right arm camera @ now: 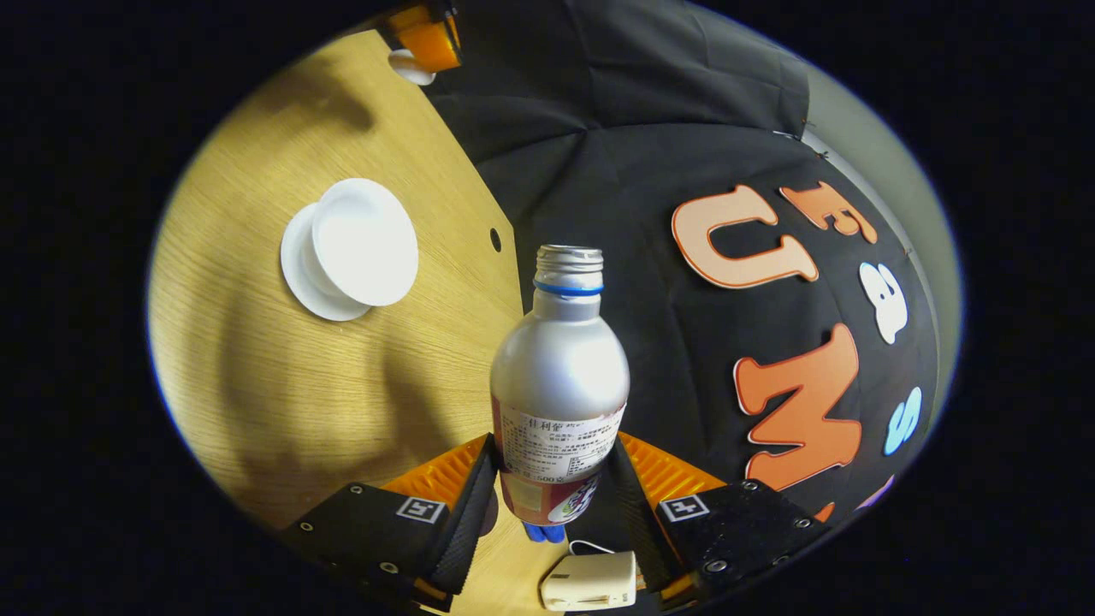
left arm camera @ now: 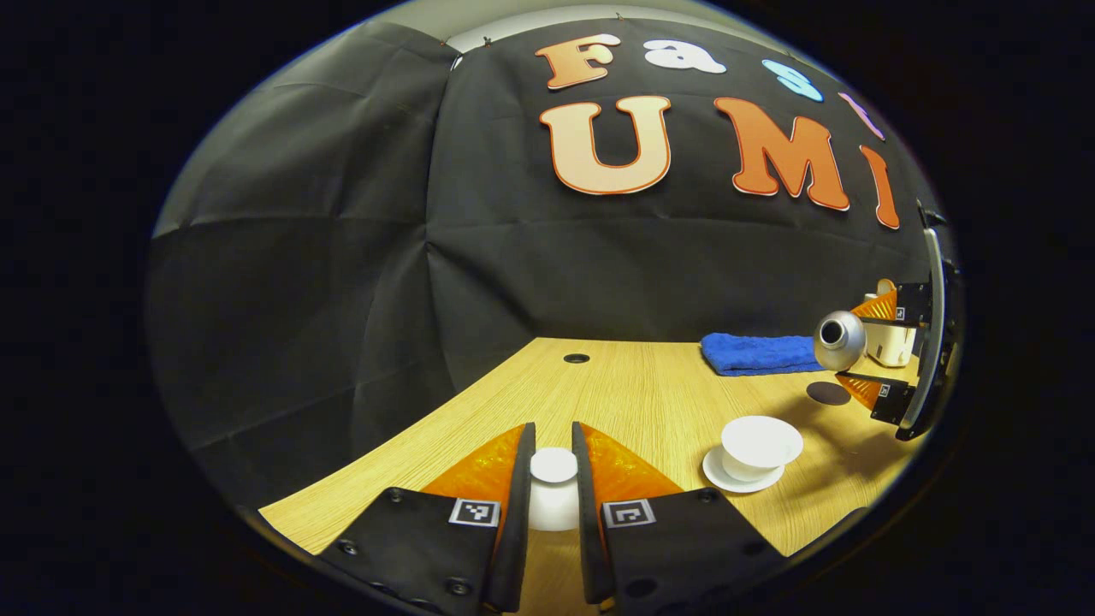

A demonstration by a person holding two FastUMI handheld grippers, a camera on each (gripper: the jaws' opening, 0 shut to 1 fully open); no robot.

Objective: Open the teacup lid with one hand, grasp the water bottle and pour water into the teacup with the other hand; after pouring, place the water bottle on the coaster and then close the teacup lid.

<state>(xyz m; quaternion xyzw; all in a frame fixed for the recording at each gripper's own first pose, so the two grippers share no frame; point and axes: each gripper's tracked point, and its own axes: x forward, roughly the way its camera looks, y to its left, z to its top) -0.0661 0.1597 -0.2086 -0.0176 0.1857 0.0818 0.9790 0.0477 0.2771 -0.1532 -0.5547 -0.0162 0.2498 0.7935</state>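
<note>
My left gripper is shut on the white teacup lid, held just above the wooden table. The open white teacup stands on its saucer to the right of it. My right gripper is shut on the silver water bottle, uncapped and tilted on its side. In the left gripper view the bottle hangs in the right gripper up and to the right of the cup, mouth towards it; I see no water stream. The right gripper view shows the teacup and, farther off, the left gripper.
A dark round coaster lies on the table below the bottle. A folded blue towel lies at the back by the cloth wall. A cream object stands behind the right gripper. A small hole is in the tabletop.
</note>
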